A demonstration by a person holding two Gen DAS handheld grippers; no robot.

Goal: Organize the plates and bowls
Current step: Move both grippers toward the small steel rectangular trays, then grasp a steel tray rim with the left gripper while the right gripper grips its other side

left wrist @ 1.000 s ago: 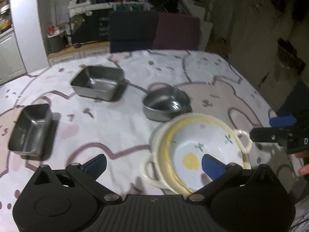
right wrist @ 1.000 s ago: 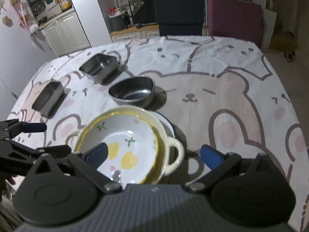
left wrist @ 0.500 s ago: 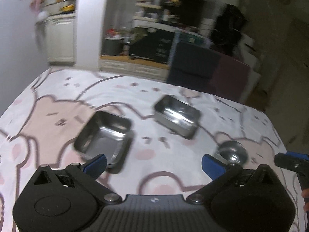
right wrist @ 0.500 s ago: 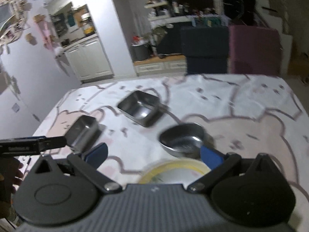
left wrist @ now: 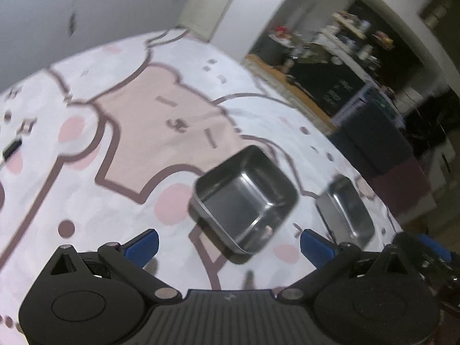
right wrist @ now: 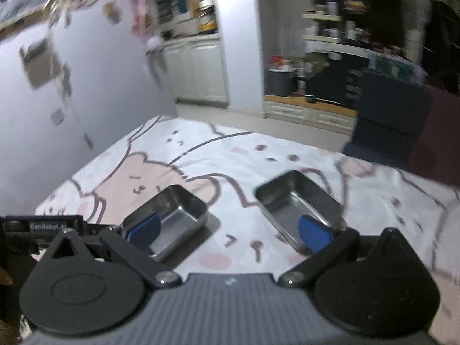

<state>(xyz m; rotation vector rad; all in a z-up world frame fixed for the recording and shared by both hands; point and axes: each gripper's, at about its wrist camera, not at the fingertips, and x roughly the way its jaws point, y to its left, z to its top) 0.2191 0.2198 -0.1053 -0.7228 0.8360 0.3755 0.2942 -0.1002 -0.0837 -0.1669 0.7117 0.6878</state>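
Note:
Two rectangular steel trays sit on the bear-print tablecloth. In the left wrist view the nearer tray [left wrist: 244,198] lies just ahead of my open left gripper [left wrist: 230,245], and the second tray [left wrist: 349,210] is to its right. From the right wrist camera, the left tray [right wrist: 169,218] and right tray [right wrist: 299,204] sit just beyond the blue fingertips of my open right gripper [right wrist: 230,230]. Nothing is held by either gripper. The round bowls are out of view.
The tablecloth [left wrist: 138,120] stretches bare to the left and far side. Dark chairs [right wrist: 391,115] stand at the table's far right edge. The other gripper's body [right wrist: 43,227] shows at the left edge of the right wrist view. White cabinets stand beyond.
Both cameras swung left and tilted up. The ceramic bowls and round steel bowl left the view, and the two steel trays now sit just ahead of the fingertips.

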